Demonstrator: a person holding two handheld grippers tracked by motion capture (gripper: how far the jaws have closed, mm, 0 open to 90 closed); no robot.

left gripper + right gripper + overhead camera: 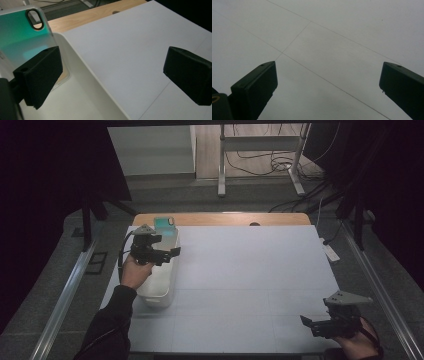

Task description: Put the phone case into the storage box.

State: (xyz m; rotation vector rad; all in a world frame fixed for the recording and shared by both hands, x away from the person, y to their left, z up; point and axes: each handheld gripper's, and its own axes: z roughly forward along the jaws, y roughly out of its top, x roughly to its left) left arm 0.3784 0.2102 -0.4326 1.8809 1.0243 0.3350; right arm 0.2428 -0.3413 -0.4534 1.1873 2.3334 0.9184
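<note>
A clear phone case (165,223) with a teal-green sheen and an oval camera cut-out leans upright at the far end of a white bin (162,292) on the table's left side. My left gripper (170,254) hovers over the bin, open. In the left gripper view one jaw stands just in front of the phone case (17,32), the other out over the white mat, and nothing lies between my left gripper's (112,62) pads. My right gripper (307,322) sits low at the near right corner, open over bare mat, and the right gripper view (328,75) shows its jaws wide apart.
A white mat (250,280) with faint seam lines covers the table; a strip of wood (225,219) with a dark hole (255,224) shows at the far edge. Metal stand legs (221,170) and cables lie on the floor beyond.
</note>
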